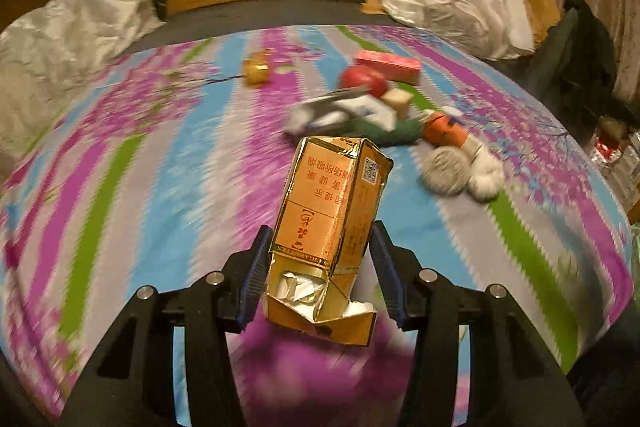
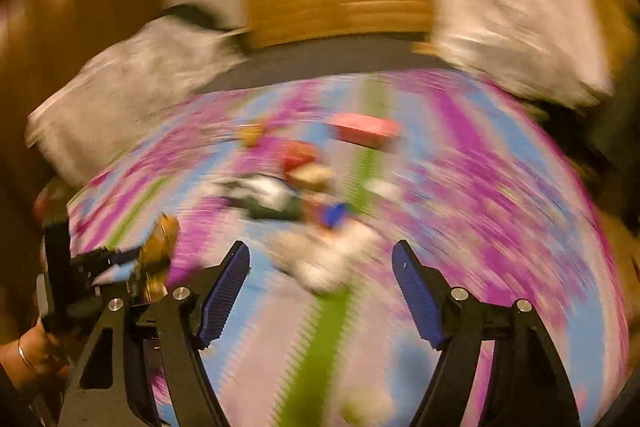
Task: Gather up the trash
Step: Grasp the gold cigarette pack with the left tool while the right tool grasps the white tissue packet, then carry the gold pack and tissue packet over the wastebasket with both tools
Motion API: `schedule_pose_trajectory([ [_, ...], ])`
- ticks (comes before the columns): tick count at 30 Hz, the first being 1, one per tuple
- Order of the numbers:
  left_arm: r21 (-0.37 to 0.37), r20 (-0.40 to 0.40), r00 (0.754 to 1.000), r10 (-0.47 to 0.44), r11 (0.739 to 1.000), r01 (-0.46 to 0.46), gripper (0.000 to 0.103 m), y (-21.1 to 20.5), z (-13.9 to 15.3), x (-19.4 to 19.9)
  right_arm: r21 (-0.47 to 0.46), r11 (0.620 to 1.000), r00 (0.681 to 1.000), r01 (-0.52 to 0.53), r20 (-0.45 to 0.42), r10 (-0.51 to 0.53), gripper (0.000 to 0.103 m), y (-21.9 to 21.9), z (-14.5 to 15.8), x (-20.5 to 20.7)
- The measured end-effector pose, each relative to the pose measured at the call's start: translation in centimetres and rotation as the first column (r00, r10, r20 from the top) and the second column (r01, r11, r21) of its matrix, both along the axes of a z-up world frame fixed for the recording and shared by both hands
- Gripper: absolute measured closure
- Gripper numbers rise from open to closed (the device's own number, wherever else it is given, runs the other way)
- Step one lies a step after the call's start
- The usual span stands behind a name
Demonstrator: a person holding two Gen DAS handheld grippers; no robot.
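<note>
My left gripper (image 1: 320,267) clamped a torn gold carton (image 1: 332,227) above the bedspread (image 1: 140,167). My right gripper (image 2: 320,291) stood open, holding nothing, over blurred clutter (image 2: 304,195)

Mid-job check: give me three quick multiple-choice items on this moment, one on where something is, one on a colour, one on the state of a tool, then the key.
1. Where is the cigarette pack?
A. between the left tool's fingers
B. by the headboard
C. under the pillow

2. What colour is the long box at the far side of the pile?
A. green
B. pink
C. black

3. How is the right tool?
A. shut on a sock
B. shut on nothing
C. open, holding nothing

Key: 1 A, the left tool has a pad at each side of the pack; 2 B, it shows pink on the bedspread; 3 C, its fingers stand wide apart with only blurred bedspread between them.
</note>
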State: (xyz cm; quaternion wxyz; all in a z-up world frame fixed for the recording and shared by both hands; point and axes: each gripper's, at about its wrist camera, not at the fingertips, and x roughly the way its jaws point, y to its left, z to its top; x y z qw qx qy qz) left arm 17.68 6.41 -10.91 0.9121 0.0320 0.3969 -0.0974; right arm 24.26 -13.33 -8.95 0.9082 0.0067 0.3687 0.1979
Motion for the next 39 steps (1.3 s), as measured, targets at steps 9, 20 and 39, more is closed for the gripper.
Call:
schedule_pose_trajectory([
  [9, -0.081, 0.000, 0.990, 0.142, 0.987, -0.141, 0.055, 5.9, 1.5, -3.2, -0.365, 0.769, 0.850, -0.524, -0.273, 0.450, 0.023, 16.7, -6.5, 14.9],
  [20, -0.119, -0.002, 0.974, 0.227, 0.967, -0.226, 0.055, 8.3, 1.5, -3.1, -0.346, 0.802, 0.872, -0.486, -0.259, 0.416, 0.056, 22.1, -6.2, 18.1],
  [39, -0.078, 0.166, 0.986, -0.025, 0.996, 0.039, 0.055, -3.6, 9.1, -4.2, 0.263, 0.960, 0.975, -0.094, 0.218, 0.035, 0.056, -3.6, 19.8, -5.0],
])
